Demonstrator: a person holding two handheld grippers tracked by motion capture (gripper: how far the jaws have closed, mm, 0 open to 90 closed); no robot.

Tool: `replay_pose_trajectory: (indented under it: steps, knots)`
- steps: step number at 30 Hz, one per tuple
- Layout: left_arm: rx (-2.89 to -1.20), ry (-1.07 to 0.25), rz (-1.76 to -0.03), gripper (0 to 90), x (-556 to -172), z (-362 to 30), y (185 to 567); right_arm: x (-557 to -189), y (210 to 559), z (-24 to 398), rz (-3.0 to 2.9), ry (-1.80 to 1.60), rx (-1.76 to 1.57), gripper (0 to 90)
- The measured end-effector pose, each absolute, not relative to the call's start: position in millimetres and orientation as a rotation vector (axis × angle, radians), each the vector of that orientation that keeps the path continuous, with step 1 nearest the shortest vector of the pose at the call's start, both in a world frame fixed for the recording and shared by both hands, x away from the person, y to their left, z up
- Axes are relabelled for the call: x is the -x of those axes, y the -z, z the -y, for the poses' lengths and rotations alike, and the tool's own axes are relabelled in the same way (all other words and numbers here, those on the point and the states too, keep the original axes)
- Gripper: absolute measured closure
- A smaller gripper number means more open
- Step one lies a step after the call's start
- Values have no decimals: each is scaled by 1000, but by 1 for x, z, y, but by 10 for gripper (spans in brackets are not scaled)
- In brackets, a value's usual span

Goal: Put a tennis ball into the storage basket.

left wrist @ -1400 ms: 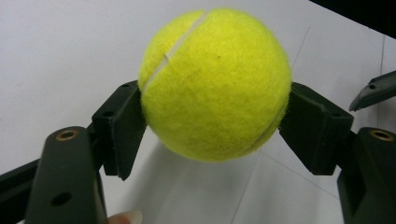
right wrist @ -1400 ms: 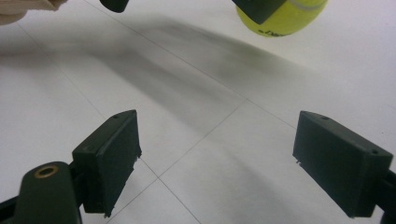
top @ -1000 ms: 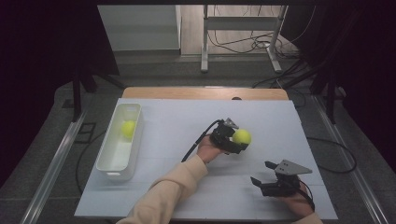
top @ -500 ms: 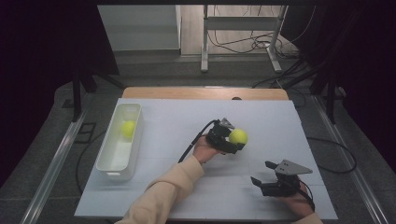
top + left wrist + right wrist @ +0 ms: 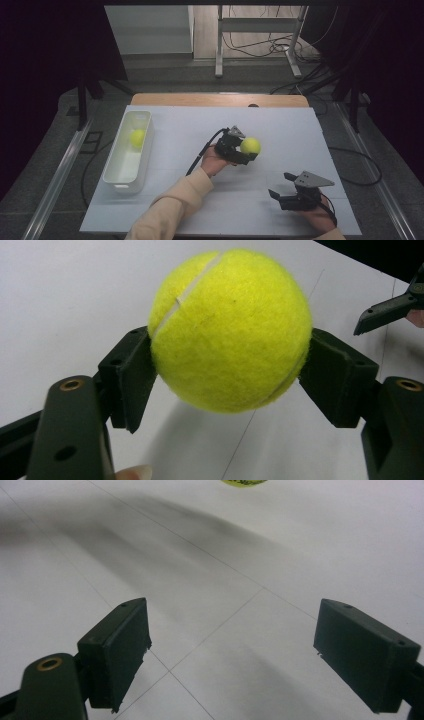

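- The left gripper [image 5: 248, 150] sits near the middle of the high view, just right of centre, with its fingers pinching a yellow tennis ball [image 5: 250, 145].
- In the left gripper view the tennis ball [image 5: 230, 330] is in the upper centre of the frame, and one black finger [image 5: 131, 375] presses on each side of it.
- The ball is held clear of the white worktop [image 5: 300, 130]; its shadow lies on the surface below it in the left gripper view.
- The person's left hand [image 5: 214, 160] grips the body of that gripper, with a cream sleeve [image 5: 170, 212] coming in from the bottom edge of the high view.
- The right gripper [image 5: 280, 196] lies low at the lower right of the high view, well apart from the ball, held in the person's right hand [image 5: 317, 216].
- In the right gripper view its fingers [image 5: 117, 650] are spread wide with bare worktop between them.
- A white tray [image 5: 116, 181] stands at the left of the high view, near the worktop's left edge.
- A second yellow ball [image 5: 137, 138] lies inside that tray, toward its far end.
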State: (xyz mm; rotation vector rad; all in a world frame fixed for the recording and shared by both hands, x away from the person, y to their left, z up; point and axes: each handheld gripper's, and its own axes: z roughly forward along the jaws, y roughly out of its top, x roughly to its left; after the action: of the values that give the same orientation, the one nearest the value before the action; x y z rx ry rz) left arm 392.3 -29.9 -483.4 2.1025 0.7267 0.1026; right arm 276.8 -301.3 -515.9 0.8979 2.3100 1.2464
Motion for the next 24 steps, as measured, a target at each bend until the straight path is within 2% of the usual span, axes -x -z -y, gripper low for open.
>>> replay_pose_trajectory:
  steps: [24]
  knots:
    - [-2084,-120,-745,273,-383,7,477,-277,516,300,-2306,-1245,-900,151]
